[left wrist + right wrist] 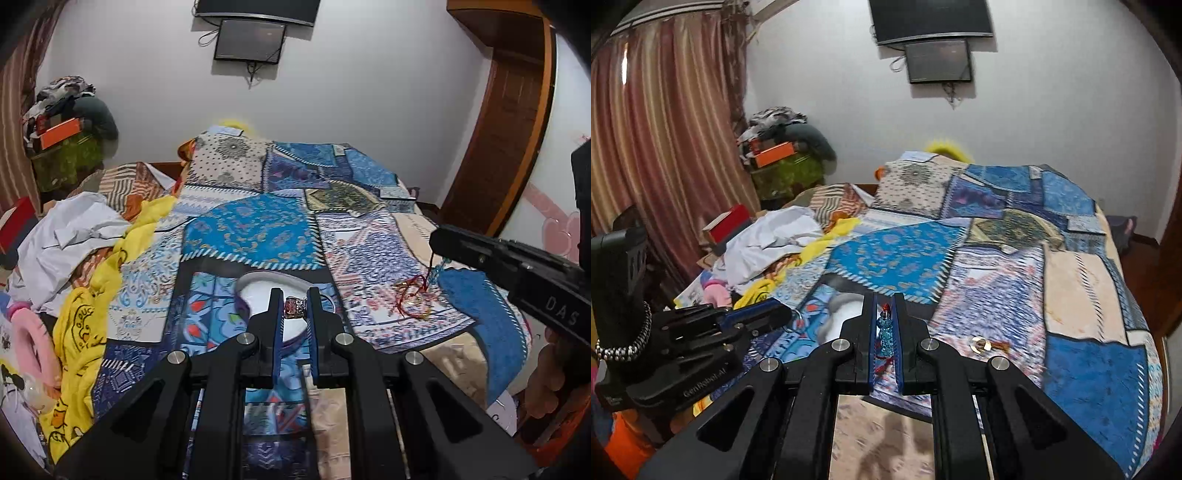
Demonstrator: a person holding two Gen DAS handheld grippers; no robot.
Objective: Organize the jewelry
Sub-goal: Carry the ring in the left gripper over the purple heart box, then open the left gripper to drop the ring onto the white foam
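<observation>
My left gripper (pixel 294 295) is shut on a red-stoned ring (pixel 294 307) and holds it over a round white dish with a purple rim (pixel 258 282) on the bed. My right gripper (pixel 885 301) is shut on a blue beaded bracelet with a red thread (pixel 884 332), lifted above the blanket. In the left wrist view the right gripper (pixel 437 240) shows at the right, with the blue beads (pixel 439 267) hanging from its tip. A tangle of red thread and gold rings (pixel 412 299) lies on the blanket under it. A gold ring (pixel 980 345) shows in the right wrist view.
A blue patchwork blanket (pixel 258 229) covers the bed. Yellow and white clothes (pixel 88 258) and a pink band (pixel 26 339) are piled on the left. A wooden door (pixel 498 129) stands at the right. Screens (pixel 251 38) hang on the far wall.
</observation>
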